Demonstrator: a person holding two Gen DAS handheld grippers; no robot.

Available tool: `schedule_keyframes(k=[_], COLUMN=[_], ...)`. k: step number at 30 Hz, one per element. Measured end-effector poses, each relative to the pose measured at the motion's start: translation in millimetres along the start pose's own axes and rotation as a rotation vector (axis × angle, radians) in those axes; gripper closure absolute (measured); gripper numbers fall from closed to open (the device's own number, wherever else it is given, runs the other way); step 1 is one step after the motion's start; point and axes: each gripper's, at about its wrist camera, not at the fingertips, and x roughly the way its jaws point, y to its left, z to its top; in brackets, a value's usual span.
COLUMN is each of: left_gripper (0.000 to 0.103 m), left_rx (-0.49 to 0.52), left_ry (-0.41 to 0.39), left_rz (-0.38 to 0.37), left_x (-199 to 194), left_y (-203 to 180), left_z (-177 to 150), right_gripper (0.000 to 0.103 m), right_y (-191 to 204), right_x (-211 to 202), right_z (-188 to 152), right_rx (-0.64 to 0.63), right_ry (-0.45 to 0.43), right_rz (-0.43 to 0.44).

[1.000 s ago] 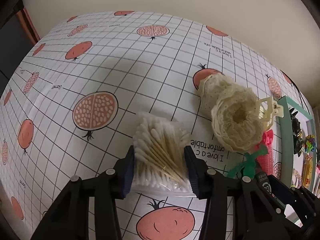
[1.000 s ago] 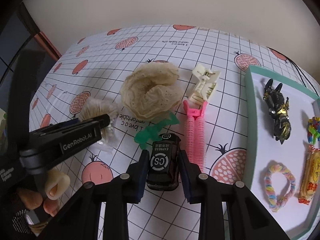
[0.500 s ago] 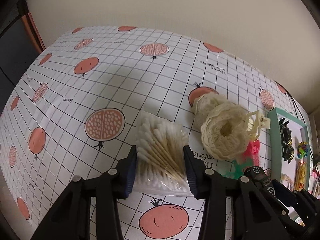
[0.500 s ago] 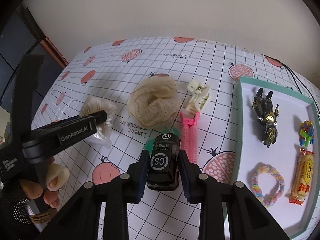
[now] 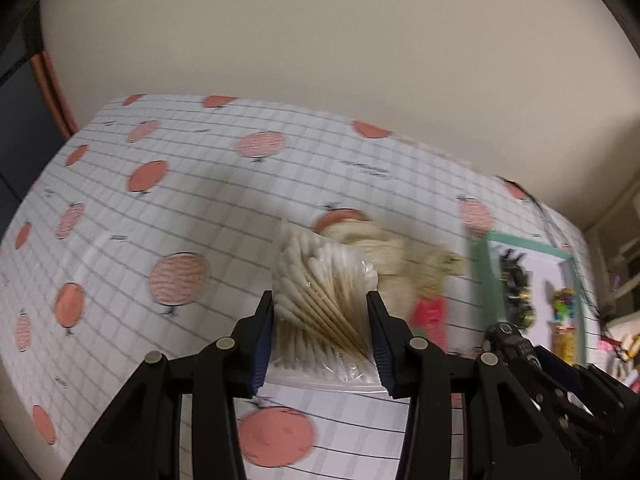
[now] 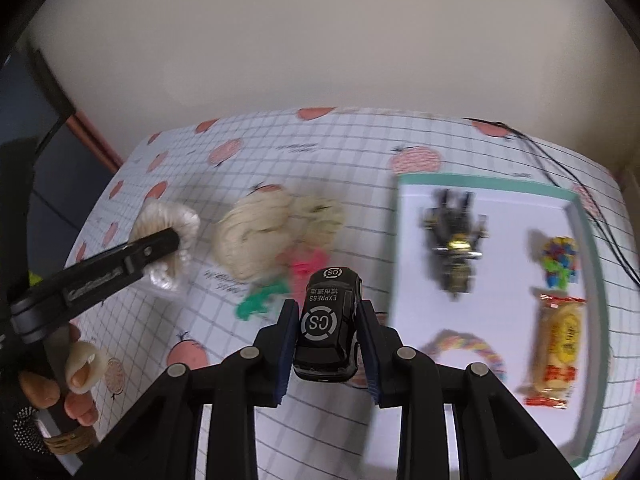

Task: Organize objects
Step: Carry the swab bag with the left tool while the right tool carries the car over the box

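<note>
The left tongs (image 5: 320, 328) are clamping a clear bag of cotton swabs (image 5: 320, 300) between the two blue pads, and the bag is hanging above the tabletop (image 5: 160, 200) with its grid and fruit pattern. The right tongs (image 6: 328, 344) are gripping a black toy car (image 6: 330, 324) by its sides, just left of the tray with the green rim (image 6: 588, 248). Inside this tray a dark robot figure (image 6: 454, 248), a colourful small toy (image 6: 560, 260), a wrapped snack (image 6: 556, 344) and a pastel braided ring (image 6: 480, 352) are lying. Left of the tray, on the tabletop, a cream lace piece (image 6: 256, 236), a pink clip (image 6: 308, 264) and a green bow (image 6: 260, 300) are sitting close together. The picture is blurred, so small details are not clear.
</note>
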Motion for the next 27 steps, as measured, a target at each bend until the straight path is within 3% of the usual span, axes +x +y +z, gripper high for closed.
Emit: schedule_keyframes(k=[13, 21, 27], left_gripper=[0.058, 0.058, 0.058], left_rx=[0.162, 0.259, 0.284], left_ry=[0.017, 0.046, 0.083], left_rz=[-0.173, -0.207, -0.209], left_x=[-1, 11, 30], left_y=[-111, -164, -181], left_z=[-19, -41, -52], right_gripper=[0.072, 0.071, 0.071], right_y=[-111, -128, -134], right_x=[-51, -58, -36], right_z=[8, 18, 13], right_rx=[0.161, 0.164, 0.148], right_ry=[-0.071, -0.114, -0.085], right_rz=[-0.136, -0.146, -0.156])
